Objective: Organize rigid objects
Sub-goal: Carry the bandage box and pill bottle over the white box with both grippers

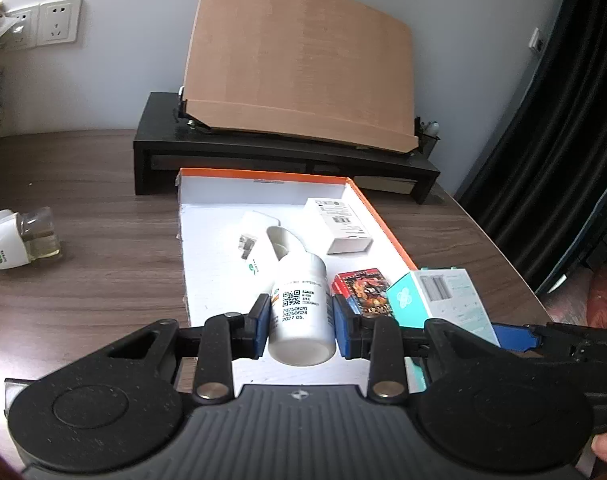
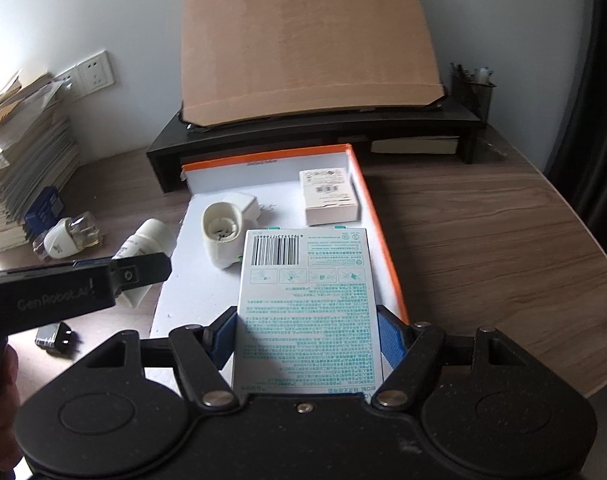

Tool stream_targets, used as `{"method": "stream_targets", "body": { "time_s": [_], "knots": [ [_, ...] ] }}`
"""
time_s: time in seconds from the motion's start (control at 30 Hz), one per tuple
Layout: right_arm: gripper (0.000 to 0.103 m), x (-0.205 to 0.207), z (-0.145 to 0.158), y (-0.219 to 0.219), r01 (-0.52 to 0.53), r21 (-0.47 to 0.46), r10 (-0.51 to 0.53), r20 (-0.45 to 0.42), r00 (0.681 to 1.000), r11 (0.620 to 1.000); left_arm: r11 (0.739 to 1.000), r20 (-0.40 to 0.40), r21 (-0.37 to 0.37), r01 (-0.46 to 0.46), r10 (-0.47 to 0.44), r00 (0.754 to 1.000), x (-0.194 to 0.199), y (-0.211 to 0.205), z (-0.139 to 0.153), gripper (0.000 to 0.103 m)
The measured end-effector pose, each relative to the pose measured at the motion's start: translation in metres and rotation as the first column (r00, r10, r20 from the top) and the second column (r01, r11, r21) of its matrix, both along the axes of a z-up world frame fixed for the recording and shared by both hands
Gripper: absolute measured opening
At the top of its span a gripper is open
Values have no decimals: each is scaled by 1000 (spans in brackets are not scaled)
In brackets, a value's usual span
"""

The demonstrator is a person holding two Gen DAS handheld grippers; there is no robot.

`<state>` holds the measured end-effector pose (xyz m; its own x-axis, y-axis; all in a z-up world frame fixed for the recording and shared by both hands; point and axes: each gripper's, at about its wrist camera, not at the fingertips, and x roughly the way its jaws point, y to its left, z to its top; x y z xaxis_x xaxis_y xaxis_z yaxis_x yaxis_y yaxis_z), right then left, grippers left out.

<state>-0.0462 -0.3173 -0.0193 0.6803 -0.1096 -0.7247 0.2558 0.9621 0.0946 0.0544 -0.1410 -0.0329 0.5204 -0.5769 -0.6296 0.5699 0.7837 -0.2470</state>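
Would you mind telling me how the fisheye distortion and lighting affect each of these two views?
Left wrist view: the table edge bows, dark corners vignette, and the white tray floor looks washed out. Right wrist view: the monitor stand curves, and print on the teal box stays sharp.

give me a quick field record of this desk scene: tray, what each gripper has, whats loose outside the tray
tray: orange-rimmed white tray on the desk
in tray: small white box, white plug-in device
left gripper: shut on white bottle
right gripper: shut on teal-printed box
beside tray: card pack
outside tray: plug-in with liquid bottle, black plug adapter
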Motion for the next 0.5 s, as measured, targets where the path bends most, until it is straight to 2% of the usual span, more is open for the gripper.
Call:
{"method": "stream_targets", "body": {
  "time_s": [0.5],
  "knots": [
    [84,20,-7,23,-128,25,129,-21,991,991,996,5,2,-93,93,996,3,18,4,33]
  ]
}}
